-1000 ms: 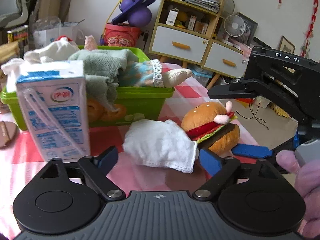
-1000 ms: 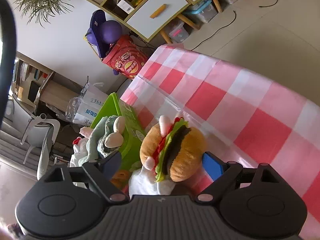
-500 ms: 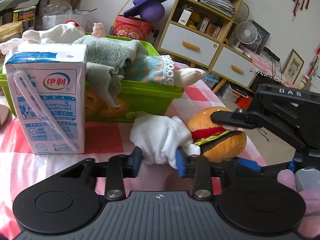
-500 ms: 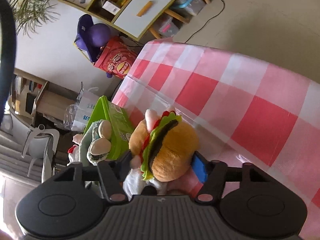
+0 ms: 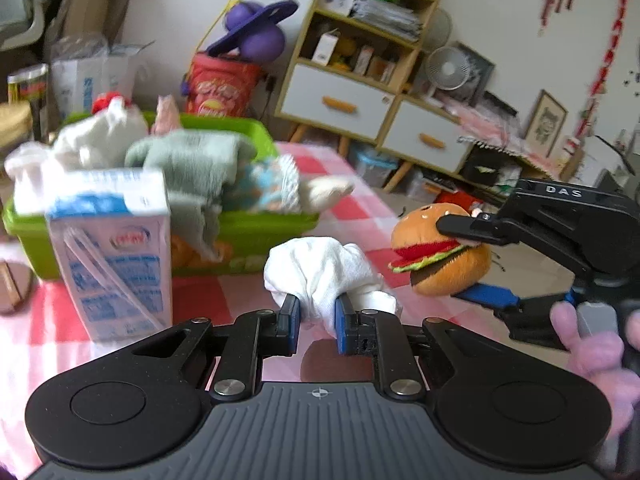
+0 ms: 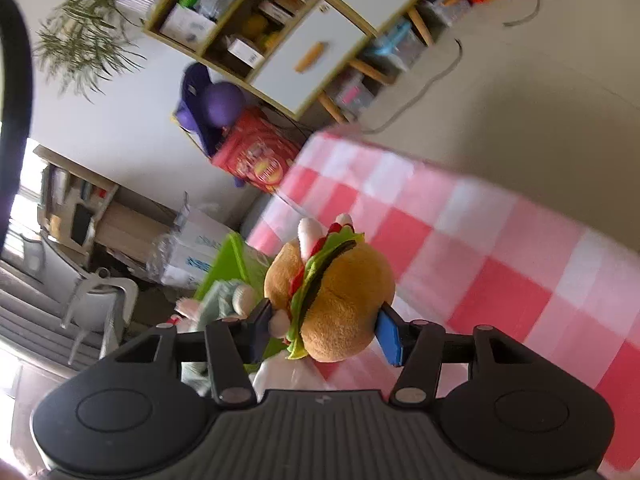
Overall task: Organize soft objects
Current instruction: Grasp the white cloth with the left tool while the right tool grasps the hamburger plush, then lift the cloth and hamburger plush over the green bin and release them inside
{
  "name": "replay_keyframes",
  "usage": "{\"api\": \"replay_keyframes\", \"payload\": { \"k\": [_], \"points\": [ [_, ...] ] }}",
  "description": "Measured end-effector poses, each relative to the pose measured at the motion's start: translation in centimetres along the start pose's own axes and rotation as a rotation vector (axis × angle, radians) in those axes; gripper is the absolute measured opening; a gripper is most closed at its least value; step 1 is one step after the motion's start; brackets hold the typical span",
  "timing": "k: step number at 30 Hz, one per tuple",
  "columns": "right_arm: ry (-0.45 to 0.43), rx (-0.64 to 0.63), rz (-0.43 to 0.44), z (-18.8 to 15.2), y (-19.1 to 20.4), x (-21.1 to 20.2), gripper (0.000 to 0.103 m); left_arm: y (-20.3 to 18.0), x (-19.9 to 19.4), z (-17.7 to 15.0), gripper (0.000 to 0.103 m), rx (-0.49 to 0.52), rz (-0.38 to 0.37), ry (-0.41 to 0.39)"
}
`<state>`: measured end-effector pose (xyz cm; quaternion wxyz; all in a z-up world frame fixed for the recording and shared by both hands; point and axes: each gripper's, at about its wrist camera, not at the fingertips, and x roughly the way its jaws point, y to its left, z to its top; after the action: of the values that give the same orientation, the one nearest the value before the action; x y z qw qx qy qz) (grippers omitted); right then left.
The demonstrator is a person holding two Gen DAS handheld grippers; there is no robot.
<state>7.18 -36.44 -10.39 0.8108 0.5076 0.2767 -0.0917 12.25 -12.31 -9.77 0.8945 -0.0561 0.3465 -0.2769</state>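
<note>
My left gripper point(image 5: 318, 322) is shut on a white cloth point(image 5: 324, 268) and holds it lifted above the pink checked table point(image 5: 200, 300). My right gripper point(image 6: 326, 332) is shut on a plush hamburger point(image 6: 332, 296) and holds it in the air; it also shows in the left wrist view point(image 5: 440, 252), to the right of the cloth. A green basket point(image 5: 248, 232) behind holds several soft toys, among them a grey-green plush point(image 5: 192, 160).
A blue and white milk carton point(image 5: 112, 252) stands in front of the basket at the left. A brown round object point(image 5: 12, 284) lies at the table's left edge. The table's far edge point(image 6: 400, 148) drops to the floor; shelves and a red tub stand beyond.
Both grippers went from open to shut, the left on the white cloth and the right on the hamburger. Both objects have been lifted off the table.
</note>
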Motion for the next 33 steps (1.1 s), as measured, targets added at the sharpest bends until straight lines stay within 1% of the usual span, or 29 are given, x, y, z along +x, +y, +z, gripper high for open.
{"api": "replay_keyframes", "payload": {
  "k": [2, 6, 11, 14, 16, 19, 21, 23, 26, 29, 31, 33],
  "points": [
    [-0.017, -0.023, 0.009, 0.3, 0.6, -0.6, 0.026, 0.1, -1.0, 0.5, 0.016, 0.008, -0.012, -0.017],
    [-0.051, -0.111, 0.019, 0.7, 2.8, -1.4, 0.026, 0.9, -3.7, 1.6, 0.016, 0.014, -0.018, -0.065],
    [-0.077, -0.196, 0.05, 0.2, 6.3, -1.9, 0.026, 3.2, -6.6, 3.3, 0.016, -0.041, 0.003, -0.126],
    [-0.07, -0.242, 0.062, -0.6, 8.2, -1.9, 0.027, 5.3, -8.5, 4.0, 0.016, -0.099, 0.023, -0.157],
    [-0.055, -0.268, 0.061, -1.3, 8.8, -1.7, 0.027, 6.6, -9.6, 4.5, 0.016, -0.12, 0.04, -0.167],
    [-0.001, -0.319, 0.023, -2.7, 9.1, -1.8, 0.027, 8.4, -11.1, 4.4, 0.016, -0.134, 0.055, -0.145],
    [0.043, -0.366, -0.006, -3.7, 9.1, -1.7, 0.027, 9.3, -11.6, 4.1, 0.016, -0.127, 0.067, -0.117],
    [0.074, -0.391, -0.037, -4.4, 9.0, -1.7, 0.027, 10.2, -11.7, 3.6, 0.016, -0.142, 0.07, -0.09],
    [0.102, -0.391, -0.031, -5.4, 9.1, -1.9, 0.027, 10.5, -11.5, 2.7, 0.016, -0.161, 0.053, -0.038],
    [0.167, -0.404, -0.012, -7.0, 9.5, -1.4, 0.027, 9.9, -11.3, 1.8, 0.016, -0.114, 0.042, 0.011],
    [0.21, -0.422, -0.021, -8.1, 10.1, -1.2, 0.027, 9.7, -11.2, 1.1, 0.016, -0.096, 0.044, 0.048],
    [0.233, -0.446, -0.02, -8.9, 10.5, -1.2, 0.027, 10.0, -11.2, 0.6, 0.016, -0.107, 0.062, 0.079]
  ]
}}
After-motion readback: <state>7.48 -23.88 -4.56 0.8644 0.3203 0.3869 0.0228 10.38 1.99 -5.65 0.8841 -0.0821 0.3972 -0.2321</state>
